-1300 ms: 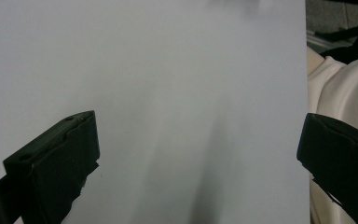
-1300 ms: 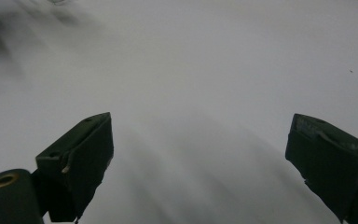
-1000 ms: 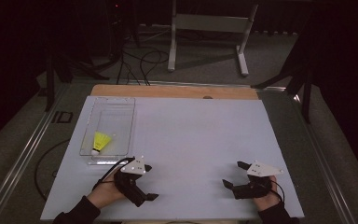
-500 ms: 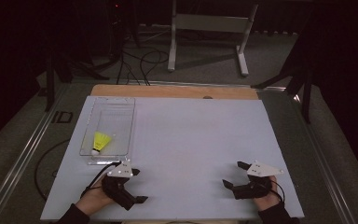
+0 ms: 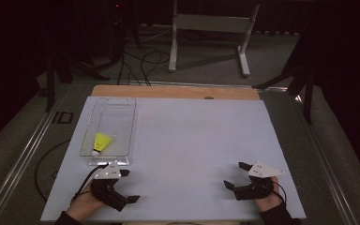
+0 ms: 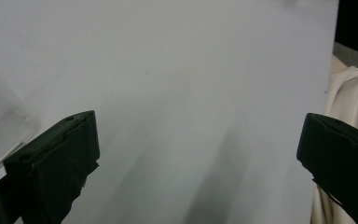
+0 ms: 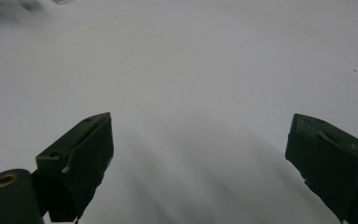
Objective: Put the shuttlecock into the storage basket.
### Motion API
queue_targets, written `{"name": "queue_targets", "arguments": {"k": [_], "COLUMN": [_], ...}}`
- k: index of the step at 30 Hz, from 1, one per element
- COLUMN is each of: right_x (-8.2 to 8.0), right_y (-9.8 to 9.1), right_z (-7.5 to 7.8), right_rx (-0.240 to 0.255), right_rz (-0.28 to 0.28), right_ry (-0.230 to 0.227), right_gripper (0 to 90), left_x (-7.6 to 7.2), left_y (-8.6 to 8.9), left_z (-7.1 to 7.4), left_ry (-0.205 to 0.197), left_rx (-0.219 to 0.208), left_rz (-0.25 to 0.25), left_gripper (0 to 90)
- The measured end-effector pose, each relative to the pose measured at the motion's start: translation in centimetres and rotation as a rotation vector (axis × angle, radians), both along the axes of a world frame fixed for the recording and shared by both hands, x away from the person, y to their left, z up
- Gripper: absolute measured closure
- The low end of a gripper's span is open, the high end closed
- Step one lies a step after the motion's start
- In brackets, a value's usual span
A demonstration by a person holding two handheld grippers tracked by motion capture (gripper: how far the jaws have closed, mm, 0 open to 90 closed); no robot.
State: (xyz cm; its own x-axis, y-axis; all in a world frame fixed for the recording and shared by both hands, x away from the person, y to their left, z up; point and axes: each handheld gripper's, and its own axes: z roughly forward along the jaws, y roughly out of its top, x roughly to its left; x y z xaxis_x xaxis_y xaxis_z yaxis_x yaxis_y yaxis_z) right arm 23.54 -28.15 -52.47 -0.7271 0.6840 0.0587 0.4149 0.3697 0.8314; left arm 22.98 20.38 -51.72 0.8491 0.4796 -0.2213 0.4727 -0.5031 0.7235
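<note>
The left gripper (image 5: 127, 186) sits near the tray (image 5: 86, 140) holding a shuttlecock (image 5: 101, 142), jaws spread. The right gripper (image 5: 236, 175) rests far right, jaws spread too.

The left gripper (image 5: 127, 186) rests on the near left part of the desk (image 5: 197, 140). Just beyond it lies the tray (image 5: 127, 123), its near edge close to the gripper. Inside the tray, toward that near end, lies the shuttlecock (image 5: 101, 142), ahead of the gripper and slightly to its left. The right gripper (image 5: 234, 175) sits well apart to the right, with bare desk ahead of it.
</note>
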Motion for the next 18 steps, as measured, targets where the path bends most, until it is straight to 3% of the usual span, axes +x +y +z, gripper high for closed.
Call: {"name": "queue_targets", "arguments": {"k": [5, 18], "right_x": [-0.01, 0.02], "right_y": [-0.01, 0.01], "right_z": [-0.01, -0.12], "right_rx": [-0.001, 0.000], "right_rz": [-0.001, 0.004], "right_ry": [-0.001, 0.002], "right_gripper": [7.9, 7.9], "left_x": [-0.31, -0.44], "left_y": [0.35, 1.03], "left_z": [-0.33, -0.64], "left_ry": [-0.007, -0.026], "left_rx": [0.042, -0.012], "left_rz": [0.046, 0.077], "left_gripper": [0.1, 0.1]}}
